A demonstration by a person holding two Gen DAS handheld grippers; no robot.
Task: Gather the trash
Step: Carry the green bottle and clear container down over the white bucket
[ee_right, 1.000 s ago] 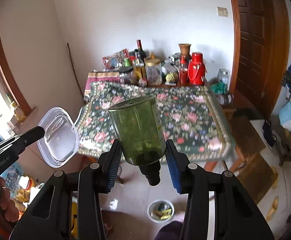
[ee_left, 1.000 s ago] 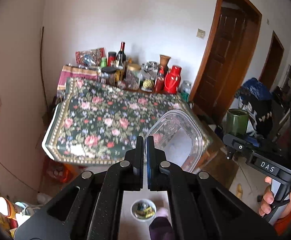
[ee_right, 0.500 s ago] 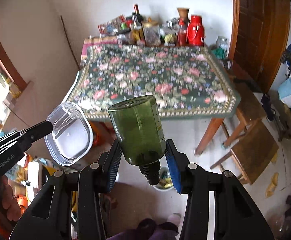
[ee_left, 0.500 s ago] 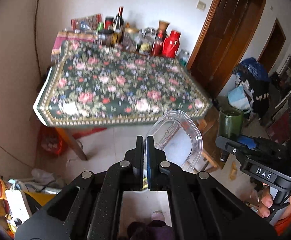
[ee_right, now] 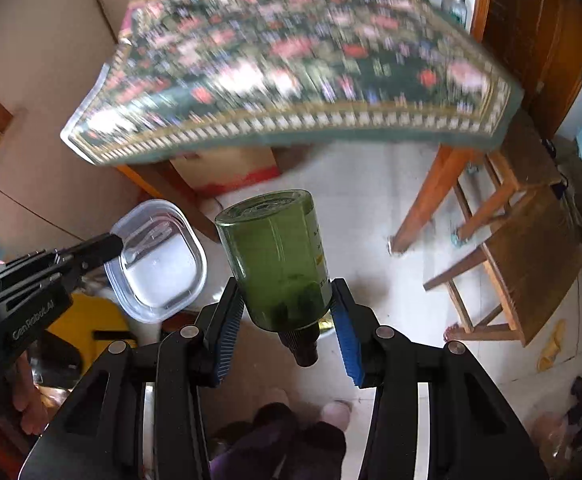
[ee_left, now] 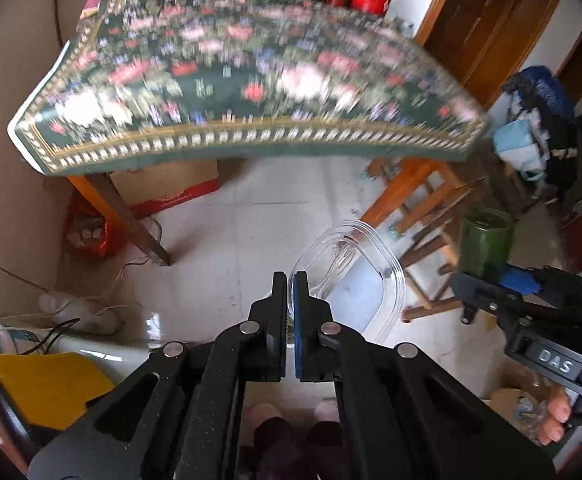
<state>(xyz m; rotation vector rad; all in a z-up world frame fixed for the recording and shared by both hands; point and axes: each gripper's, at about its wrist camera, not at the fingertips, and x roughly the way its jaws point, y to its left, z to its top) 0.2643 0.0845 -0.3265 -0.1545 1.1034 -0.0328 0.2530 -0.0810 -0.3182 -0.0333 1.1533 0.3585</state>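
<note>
The left gripper [ee_left: 289, 280] has its two fingers pinched together on the thin rim of one clear plastic container [ee_left: 355, 276], which sticks out to the lower centre-right of the left wrist view. The right gripper [ee_right: 287, 300] stands partly apart, its two blue pads [ee_right: 345, 334] clamped on the sides of one green glass bottle [ee_right: 275, 256]; the bottle is upside down, base toward the frame's centre and dark neck toward the bottom edge.

Each view catches the other tool — the right wrist view shows the left gripper [ee_right: 109, 246] at centre left with the container [ee_right: 159, 260] seen from its open side, a moulded utensil shape inside; the left wrist view shows the right gripper [ee_left: 487, 280] at lower right and only the bottle's base end [ee_left: 485, 242]. A pale label with print on the bottle shows in the right wrist view alone.

Beyond the tools, both views show one table under a floral cloth [ee_left: 251, 80], blurred, across the upper frame, and a white tiled floor [ee_left: 231, 240] below it. A wooden stool [ee_right: 527, 256] stands at the right. The person's hand [ee_left: 553, 420] holds the right tool's handle at the lower right edge — two slippered feet [ee_right: 303, 412] show at bottom centre
</note>
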